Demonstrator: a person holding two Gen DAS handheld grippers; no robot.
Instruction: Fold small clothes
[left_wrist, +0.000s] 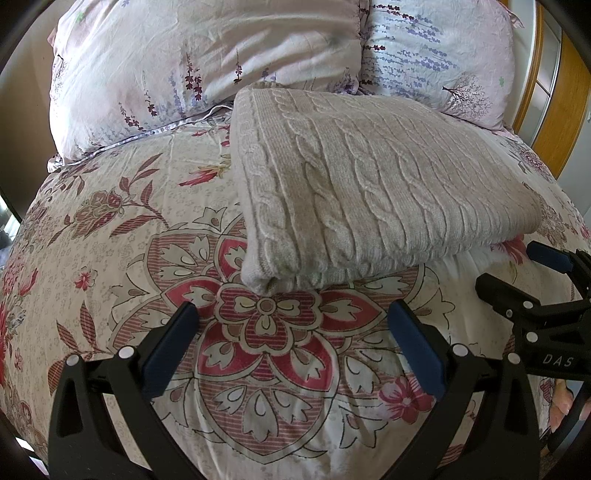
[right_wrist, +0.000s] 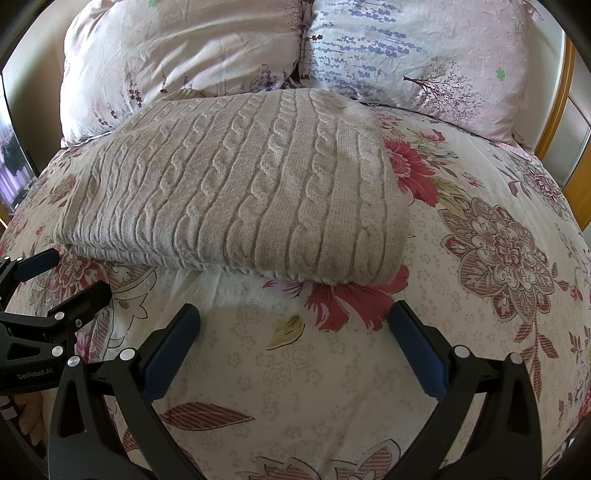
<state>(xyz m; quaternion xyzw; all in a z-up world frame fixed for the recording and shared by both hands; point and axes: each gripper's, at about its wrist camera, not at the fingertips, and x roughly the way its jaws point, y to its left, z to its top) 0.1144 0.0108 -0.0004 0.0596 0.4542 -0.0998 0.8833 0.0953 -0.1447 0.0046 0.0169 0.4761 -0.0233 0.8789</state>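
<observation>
A beige cable-knit sweater (left_wrist: 362, 184) lies folded into a thick rectangle on the floral bedspread; it also shows in the right wrist view (right_wrist: 243, 184). My left gripper (left_wrist: 291, 325) is open and empty, just short of the sweater's near left corner. My right gripper (right_wrist: 295, 325) is open and empty, a little in front of the sweater's near edge. The right gripper shows at the right edge of the left wrist view (left_wrist: 517, 280). The left gripper shows at the left edge of the right wrist view (right_wrist: 55, 277).
The floral bedspread (left_wrist: 110, 258) covers the bed. Two flowered pillows (left_wrist: 184, 66) (right_wrist: 424, 48) lean at the head of the bed, right behind the sweater. A wooden headboard frame (right_wrist: 557, 110) stands at the far right.
</observation>
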